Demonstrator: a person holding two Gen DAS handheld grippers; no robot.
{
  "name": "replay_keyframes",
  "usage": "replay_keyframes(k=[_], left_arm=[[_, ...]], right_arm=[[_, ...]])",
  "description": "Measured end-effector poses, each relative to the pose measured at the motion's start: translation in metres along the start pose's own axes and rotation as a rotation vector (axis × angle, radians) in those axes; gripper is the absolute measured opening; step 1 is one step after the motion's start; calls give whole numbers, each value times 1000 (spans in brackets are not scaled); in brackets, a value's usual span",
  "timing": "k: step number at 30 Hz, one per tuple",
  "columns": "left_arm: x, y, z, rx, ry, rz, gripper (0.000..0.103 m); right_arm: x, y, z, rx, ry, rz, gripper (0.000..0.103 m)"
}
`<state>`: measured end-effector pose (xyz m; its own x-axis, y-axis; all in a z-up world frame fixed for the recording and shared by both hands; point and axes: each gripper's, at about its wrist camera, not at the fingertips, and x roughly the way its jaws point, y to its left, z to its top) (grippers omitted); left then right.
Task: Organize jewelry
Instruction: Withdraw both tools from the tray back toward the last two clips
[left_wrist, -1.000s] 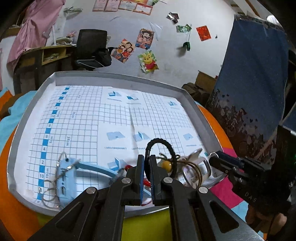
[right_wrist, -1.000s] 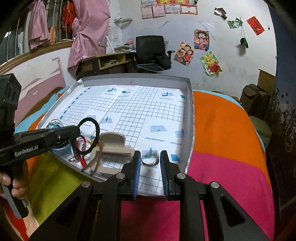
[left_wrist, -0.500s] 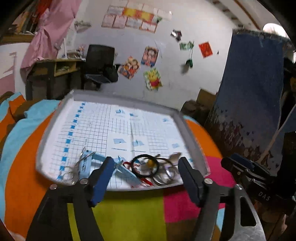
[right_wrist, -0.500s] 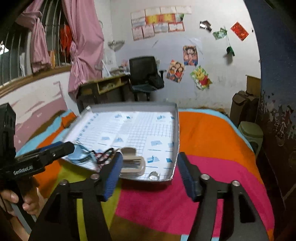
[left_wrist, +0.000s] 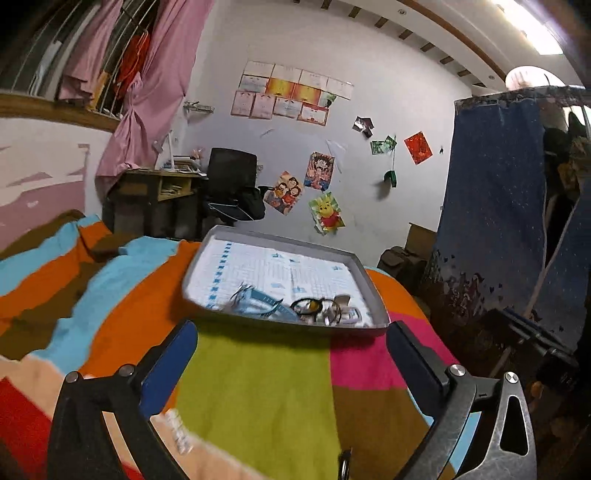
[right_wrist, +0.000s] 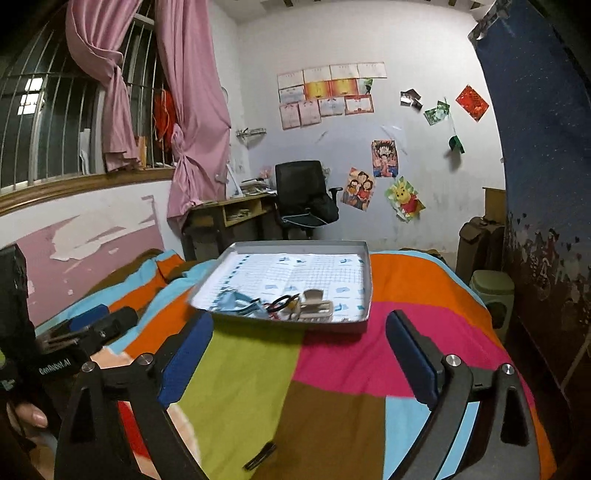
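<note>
While I am watching from far away, both my tools are hanging over the striped blanket (left_wrist: 258, 387) with nothing in them. My left gripper (left_wrist: 291, 339) is spreading its two blue fingers wide, and my right gripper (right_wrist: 299, 332) is doing the same. Past them, one grey tray (right_wrist: 364, 291) is lying on the blanket. One small heap of jewelry (left_wrist: 317, 308) is sitting at the tray's near edge, with a black ring (left_wrist: 306, 304) on top. Nothing is blocking my way to it. Only the right view is showing a beige clip (right_wrist: 314, 304) clearly and the person's hand (right_wrist: 31, 415). Farther back, one black chair (right_wrist: 301, 188) is standing by the wall.
</note>
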<state>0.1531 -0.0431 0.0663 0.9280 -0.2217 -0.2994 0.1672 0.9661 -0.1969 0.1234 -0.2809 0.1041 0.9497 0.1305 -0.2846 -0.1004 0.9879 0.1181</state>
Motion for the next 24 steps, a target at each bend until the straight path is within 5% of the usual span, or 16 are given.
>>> replay_keyframes(k=[15,24], left_arm=[[-85,29,-51,29,19,84,103],[-98,44,-67,40,61,105,103]], right_arm=[[-85,45,-64,-41,42,-30,97],[-78,42,-101,-1,159,-42,97]])
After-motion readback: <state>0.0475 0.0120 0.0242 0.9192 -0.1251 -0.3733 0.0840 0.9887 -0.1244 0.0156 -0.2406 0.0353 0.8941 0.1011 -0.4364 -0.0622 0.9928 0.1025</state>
